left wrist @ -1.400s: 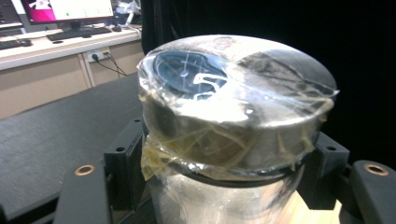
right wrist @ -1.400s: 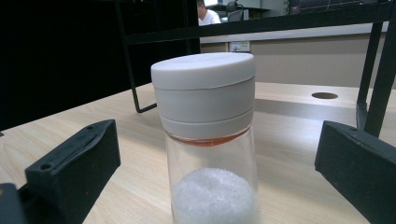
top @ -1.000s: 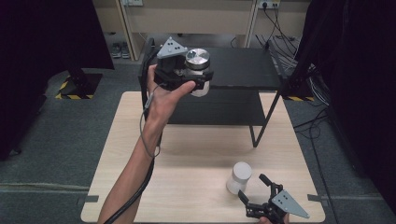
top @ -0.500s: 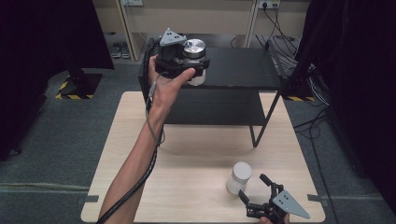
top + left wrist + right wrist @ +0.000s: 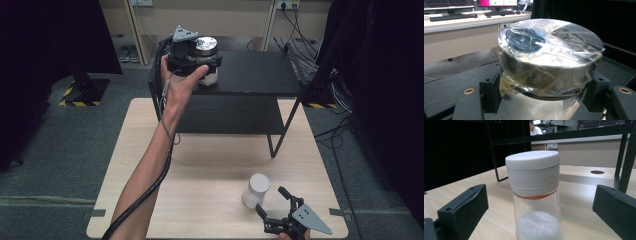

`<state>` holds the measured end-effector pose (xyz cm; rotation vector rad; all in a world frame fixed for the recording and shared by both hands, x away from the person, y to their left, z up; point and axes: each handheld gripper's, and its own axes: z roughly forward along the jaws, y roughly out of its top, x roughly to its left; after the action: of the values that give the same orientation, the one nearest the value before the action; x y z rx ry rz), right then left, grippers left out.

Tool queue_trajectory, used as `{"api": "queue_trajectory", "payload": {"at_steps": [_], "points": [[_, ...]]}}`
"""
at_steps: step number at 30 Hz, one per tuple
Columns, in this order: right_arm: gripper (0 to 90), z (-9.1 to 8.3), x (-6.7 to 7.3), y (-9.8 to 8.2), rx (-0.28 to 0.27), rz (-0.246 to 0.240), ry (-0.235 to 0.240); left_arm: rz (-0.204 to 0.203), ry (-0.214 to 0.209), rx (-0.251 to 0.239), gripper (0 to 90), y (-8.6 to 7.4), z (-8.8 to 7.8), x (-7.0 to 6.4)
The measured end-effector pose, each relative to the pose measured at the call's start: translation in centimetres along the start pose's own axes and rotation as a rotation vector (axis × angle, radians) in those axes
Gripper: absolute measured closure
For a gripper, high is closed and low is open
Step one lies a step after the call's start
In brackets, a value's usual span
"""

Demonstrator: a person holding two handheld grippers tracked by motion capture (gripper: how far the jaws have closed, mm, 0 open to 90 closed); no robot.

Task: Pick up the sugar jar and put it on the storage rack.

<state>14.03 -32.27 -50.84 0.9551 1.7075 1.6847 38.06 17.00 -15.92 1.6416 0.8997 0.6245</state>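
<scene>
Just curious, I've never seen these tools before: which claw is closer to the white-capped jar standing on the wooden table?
The right claw. It sits open just in front of the white-capped jar, jaws either side, not touching. The left claw is far off at the black shelf, gripping a silver-lidded jar.

Even overhead light; dark, murky margins; glare on the foil lid — backgrounds softly blurred.

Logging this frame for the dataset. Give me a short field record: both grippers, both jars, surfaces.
left gripper: shut on silver-lidded jar, over the black shelf
right gripper: open, jaws either side of white-lidded jar, not touching
silver-lidded jar: lid wrapped in clear film
white-lidded jar: upright on wooden table, white grains inside
black shelf: stands at the table's far end
</scene>
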Motion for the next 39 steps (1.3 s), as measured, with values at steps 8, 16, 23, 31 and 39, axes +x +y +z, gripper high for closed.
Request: {"api": "queue_trajectory", "payload": {"at_steps": [8, 16, 23, 31, 39], "points": [[0.3, 0.0, 0.0, 0.0, 0.0, -0.001, 0.001, 0.007, 0.012, 0.006, 30.5, -0.4, 0.8, -0.1], [0.3, 0.1, 0.0, 0.0, 0.006, 0.0, 0.006, 0.001, 0.024, -0.013, 25.2, -0.9, 0.8, -0.4], [0.3, 0.1, 0.0, 0.0, 0.005, 0.0, 0.005, -0.035, 0.032, -0.072, 0.6, -2.4, 0.4, -0.1], [0.3, 0.1, 0.0, 0.0, 0.011, 0.001, 0.007, -0.041, 0.009, -0.107, 0.0, -3.7, -0.2, 0.0], [0.3, 0.1, 0.0, 0.0, 0.009, 0.0, 0.009, -0.015, 0.012, -0.115, 0.0, -4.2, -1.6, -0.9]]}}
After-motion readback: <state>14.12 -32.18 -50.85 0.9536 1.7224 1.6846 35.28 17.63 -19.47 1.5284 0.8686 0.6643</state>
